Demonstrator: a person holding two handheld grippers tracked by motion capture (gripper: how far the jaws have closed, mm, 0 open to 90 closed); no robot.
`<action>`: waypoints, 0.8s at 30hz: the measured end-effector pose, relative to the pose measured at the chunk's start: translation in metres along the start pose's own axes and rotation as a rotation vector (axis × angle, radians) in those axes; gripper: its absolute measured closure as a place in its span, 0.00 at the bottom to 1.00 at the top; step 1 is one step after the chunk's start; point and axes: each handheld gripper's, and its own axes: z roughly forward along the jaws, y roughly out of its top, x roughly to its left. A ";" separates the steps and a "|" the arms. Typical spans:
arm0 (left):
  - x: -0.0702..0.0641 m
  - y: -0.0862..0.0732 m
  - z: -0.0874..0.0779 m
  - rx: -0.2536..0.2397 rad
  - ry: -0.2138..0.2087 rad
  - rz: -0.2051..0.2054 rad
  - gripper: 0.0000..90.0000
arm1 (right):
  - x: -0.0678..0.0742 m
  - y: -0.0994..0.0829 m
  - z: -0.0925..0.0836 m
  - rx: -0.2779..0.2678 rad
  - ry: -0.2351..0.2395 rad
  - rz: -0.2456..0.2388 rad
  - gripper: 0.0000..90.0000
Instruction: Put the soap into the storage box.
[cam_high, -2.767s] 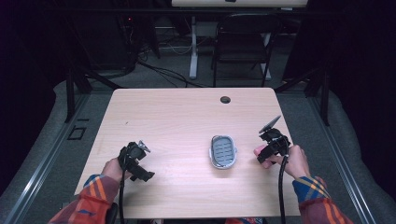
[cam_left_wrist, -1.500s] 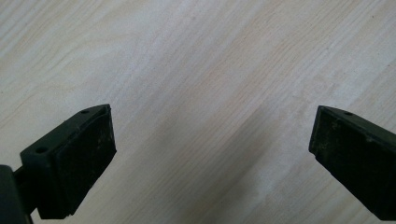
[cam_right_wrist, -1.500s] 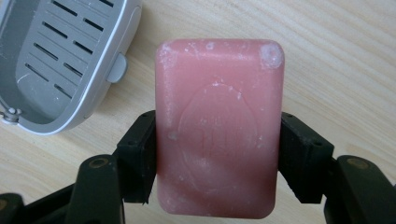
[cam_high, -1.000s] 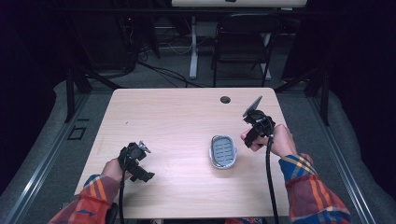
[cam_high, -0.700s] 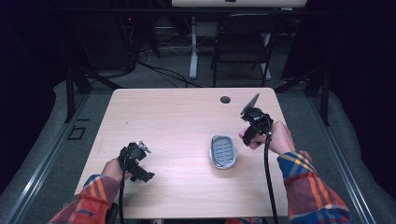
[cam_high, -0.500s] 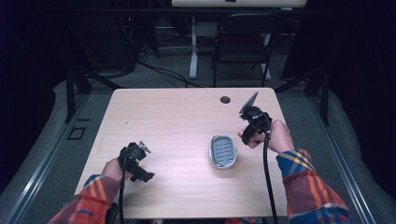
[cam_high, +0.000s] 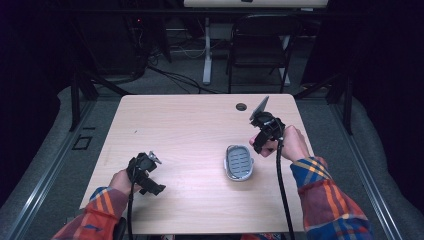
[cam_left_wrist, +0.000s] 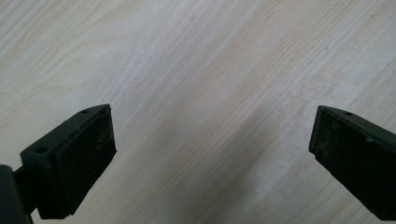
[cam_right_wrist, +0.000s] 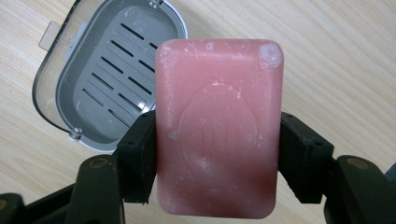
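The pink soap (cam_right_wrist: 218, 135) is clamped by its long sides in the right hand-held gripper (cam_right_wrist: 217, 158), above the surface (cam_high: 190, 130) and just beside the empty grey dish (cam_right_wrist: 109, 77); the left hand-held gripper (cam_left_wrist: 210, 154) gapes wide over bare wood, well apart.

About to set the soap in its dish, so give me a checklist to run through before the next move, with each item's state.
1. Right gripper shut on the soap, a pad on each long side: ok.
2. Soap dish has nothing lying on its slotted tray: ok.
3. Soap is over the dish: not ok, it overlaps just the near edge.
4. Left gripper open, holding nothing, over bare table: ok.
5. Dish sits flat on the table: ok.
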 end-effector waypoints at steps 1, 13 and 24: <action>0.000 0.000 0.000 -0.002 0.000 -0.002 0.00 | 0.002 0.002 0.001 0.003 -0.002 -0.004 0.41; 0.000 0.000 0.000 0.000 -0.002 0.001 0.00 | 0.015 0.014 0.005 0.020 0.006 -0.027 0.41; 0.000 0.000 0.000 -0.002 -0.004 0.000 0.00 | 0.026 0.023 0.011 0.047 0.011 -0.054 0.41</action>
